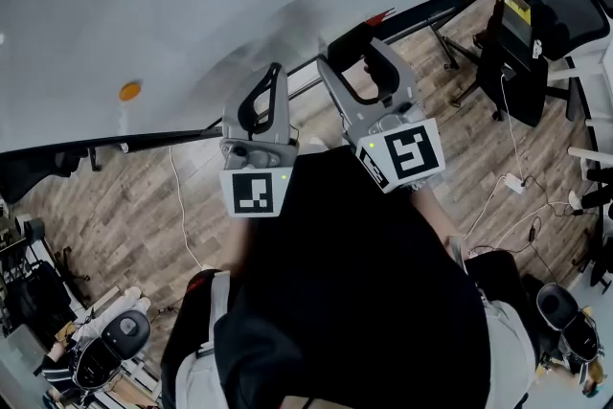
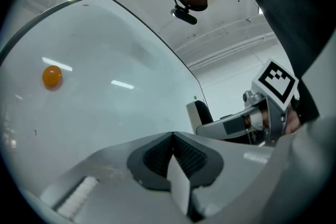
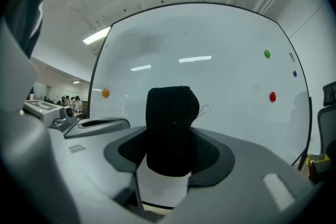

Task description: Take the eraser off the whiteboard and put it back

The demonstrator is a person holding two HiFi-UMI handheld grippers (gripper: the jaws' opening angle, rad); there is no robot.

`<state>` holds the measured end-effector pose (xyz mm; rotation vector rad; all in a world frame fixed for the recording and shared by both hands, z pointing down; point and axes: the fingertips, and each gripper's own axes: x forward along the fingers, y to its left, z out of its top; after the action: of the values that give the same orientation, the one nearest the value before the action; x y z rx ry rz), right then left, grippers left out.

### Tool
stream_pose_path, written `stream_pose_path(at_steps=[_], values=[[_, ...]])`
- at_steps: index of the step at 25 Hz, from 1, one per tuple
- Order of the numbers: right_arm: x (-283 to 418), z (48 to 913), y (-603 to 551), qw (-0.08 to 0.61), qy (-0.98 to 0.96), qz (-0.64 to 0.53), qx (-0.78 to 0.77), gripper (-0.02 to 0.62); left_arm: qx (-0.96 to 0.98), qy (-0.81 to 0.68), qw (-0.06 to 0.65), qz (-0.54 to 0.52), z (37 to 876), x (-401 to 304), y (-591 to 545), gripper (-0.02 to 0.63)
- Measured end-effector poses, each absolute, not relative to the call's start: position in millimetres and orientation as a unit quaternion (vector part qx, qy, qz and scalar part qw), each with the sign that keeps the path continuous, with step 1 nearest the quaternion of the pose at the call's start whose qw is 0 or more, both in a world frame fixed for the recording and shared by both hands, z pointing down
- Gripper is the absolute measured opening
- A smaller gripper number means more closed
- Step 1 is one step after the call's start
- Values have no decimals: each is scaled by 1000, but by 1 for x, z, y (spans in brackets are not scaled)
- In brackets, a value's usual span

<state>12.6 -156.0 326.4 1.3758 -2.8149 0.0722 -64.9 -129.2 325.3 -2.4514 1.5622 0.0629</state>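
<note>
Whiteboard (image 1: 192,14) fills the background. Before it, near its lower edge, the black-felt eraser (image 3: 170,131) sits clamped between the jaws of the right gripper (image 1: 352,56); whether it touches the board is unclear. Just beside, the left gripper (image 1: 274,79) has its jaws pressed together, nothing between. Farther out, an orange magnet (image 1: 129,91), a red magnet (image 3: 272,96) and a green magnet (image 3: 266,53) dot the board.

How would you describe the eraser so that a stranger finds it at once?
Start at the big whiteboard that fills the right gripper view. In front of it, the right tool grips the eraser. It is a white block with a black felt face, unlike the small round coloured magnets on the board.
</note>
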Motion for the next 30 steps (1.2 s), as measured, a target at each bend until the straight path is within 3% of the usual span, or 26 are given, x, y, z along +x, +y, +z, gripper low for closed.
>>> stream_pose_path(at_steps=[30], values=[[13,329,-147,2,-894,26,446,230,-835,540,109,27,329,-71,-124,2]])
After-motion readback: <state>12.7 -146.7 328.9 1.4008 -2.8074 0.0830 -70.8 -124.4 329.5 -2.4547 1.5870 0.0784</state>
